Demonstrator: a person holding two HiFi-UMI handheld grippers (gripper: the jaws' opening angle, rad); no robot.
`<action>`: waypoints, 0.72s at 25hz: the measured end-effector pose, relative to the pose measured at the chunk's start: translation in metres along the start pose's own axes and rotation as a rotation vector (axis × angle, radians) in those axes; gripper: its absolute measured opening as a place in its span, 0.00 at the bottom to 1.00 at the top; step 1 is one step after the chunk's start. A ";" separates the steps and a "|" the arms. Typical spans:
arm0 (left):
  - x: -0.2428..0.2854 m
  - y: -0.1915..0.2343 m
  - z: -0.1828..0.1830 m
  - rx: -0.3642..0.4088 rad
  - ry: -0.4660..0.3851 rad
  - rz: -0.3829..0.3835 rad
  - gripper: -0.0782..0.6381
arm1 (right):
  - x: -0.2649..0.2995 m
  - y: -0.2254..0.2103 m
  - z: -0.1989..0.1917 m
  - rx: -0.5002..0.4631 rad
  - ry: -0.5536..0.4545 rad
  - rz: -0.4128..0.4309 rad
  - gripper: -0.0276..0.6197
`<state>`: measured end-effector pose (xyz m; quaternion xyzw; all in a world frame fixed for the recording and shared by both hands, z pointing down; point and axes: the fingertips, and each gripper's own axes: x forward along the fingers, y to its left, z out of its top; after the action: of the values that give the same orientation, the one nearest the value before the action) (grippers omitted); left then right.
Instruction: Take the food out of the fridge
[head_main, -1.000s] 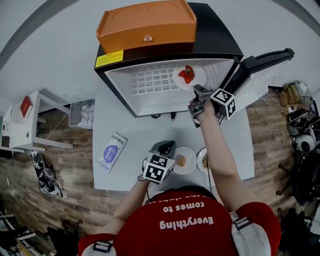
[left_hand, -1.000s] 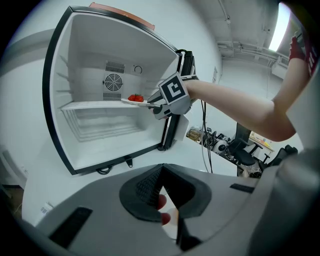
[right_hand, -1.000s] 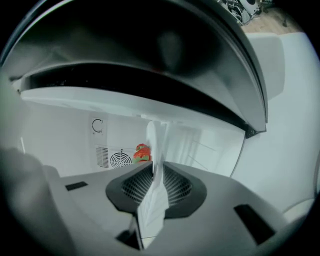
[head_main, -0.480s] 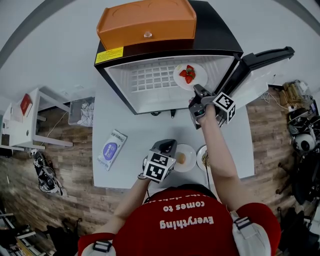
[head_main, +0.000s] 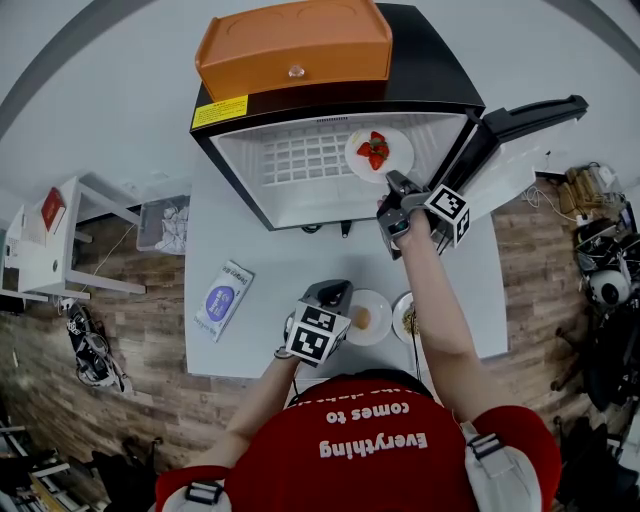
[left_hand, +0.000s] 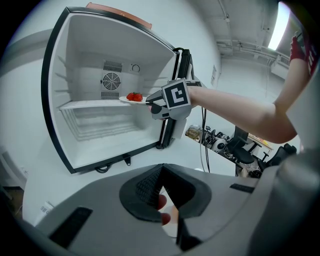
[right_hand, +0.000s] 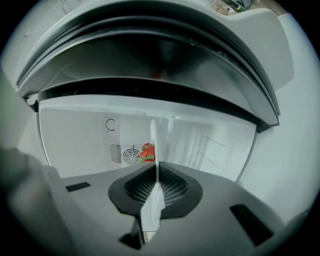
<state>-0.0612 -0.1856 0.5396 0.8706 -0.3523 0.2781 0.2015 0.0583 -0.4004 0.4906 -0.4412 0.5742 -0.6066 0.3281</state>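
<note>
Head view: a round white plate (head_main: 380, 153) of red strawberries (head_main: 375, 150) sits on the fridge (head_main: 330, 100) shelf (head_main: 300, 160), its rim at the right hand-held gripper (head_main: 393, 181). The left hand-held gripper (head_main: 335, 291) hovers over the desk (head_main: 270, 270), jaws together, empty. Left gripper view: the plate lies level. Right gripper view: its rim is pinched between closing jaws.

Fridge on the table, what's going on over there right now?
A person is reaching into the open mini fridge with the right gripper, whose jaws are closing on the rim of the white plate of strawberries on the shelf. The plate has not been lifted out yet. The left gripper hangs, holding nothing, over the white table, near two small plates of food.
</note>
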 end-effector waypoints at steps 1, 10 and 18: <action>0.000 0.000 0.000 0.001 0.000 0.000 0.12 | -0.001 0.001 0.000 -0.008 0.002 0.005 0.08; -0.006 -0.003 0.006 0.019 -0.021 0.004 0.12 | -0.014 0.008 -0.008 0.030 0.024 0.058 0.08; -0.016 -0.003 0.011 0.033 -0.047 0.022 0.12 | -0.036 0.014 -0.027 0.047 0.072 0.099 0.08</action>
<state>-0.0647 -0.1820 0.5205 0.8762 -0.3619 0.2654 0.1755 0.0468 -0.3584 0.4727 -0.3826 0.5922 -0.6184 0.3470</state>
